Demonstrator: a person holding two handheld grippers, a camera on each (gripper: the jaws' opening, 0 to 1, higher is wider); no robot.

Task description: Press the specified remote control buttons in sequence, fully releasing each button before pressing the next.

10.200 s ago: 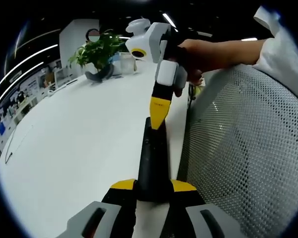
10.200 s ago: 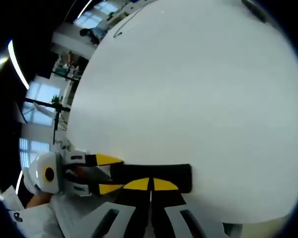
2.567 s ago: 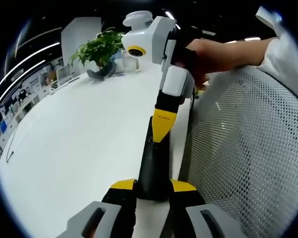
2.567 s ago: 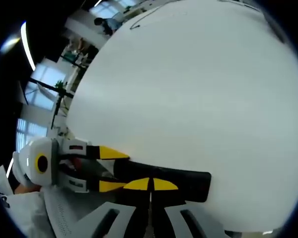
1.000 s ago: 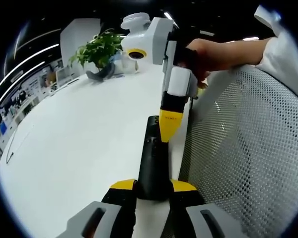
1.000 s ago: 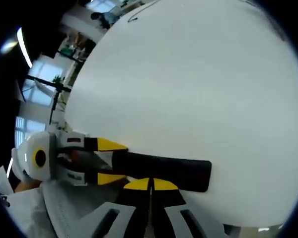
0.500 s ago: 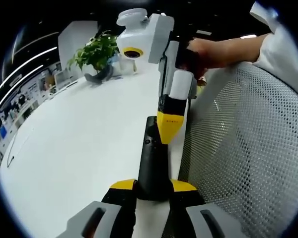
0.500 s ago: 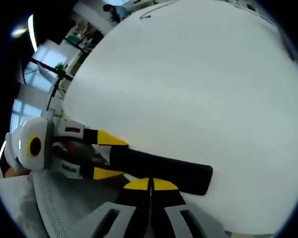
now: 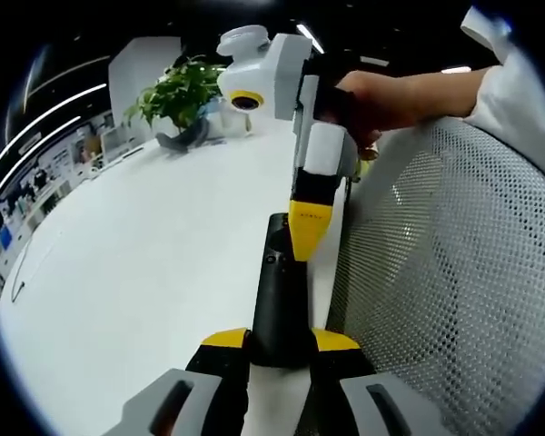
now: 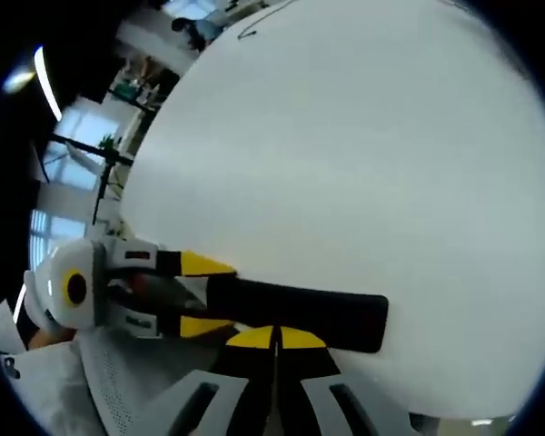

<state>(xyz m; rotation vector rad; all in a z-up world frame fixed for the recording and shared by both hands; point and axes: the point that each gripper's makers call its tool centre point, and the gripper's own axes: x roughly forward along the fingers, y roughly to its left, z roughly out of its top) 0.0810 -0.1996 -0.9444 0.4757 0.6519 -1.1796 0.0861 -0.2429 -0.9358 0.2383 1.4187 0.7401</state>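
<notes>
A slim black remote (image 9: 277,295) lies lengthwise on the white table (image 9: 145,254). My left gripper (image 9: 279,338) is shut on its near end, one yellow jaw on each side. My right gripper (image 9: 306,243), held by a hand (image 9: 381,91), comes down from above. It is shut, with its yellow tip at the right edge of the remote's far half. Contact with a button cannot be made out. In the right gripper view, my right gripper (image 10: 274,338) is at the long side of the remote (image 10: 313,312). The left gripper (image 10: 220,295) clasps the remote's left end.
A white mesh chair back (image 9: 454,282) stands close along the table's right edge. A potted green plant (image 9: 177,91) and small items sit at the table's far end. A thin dark cable (image 10: 263,20) lies far off on the tabletop.
The right gripper's tip has shifted from over the remote's far end to its right edge, a little nearer the left gripper. The left gripper keeps its hold on the remote.
</notes>
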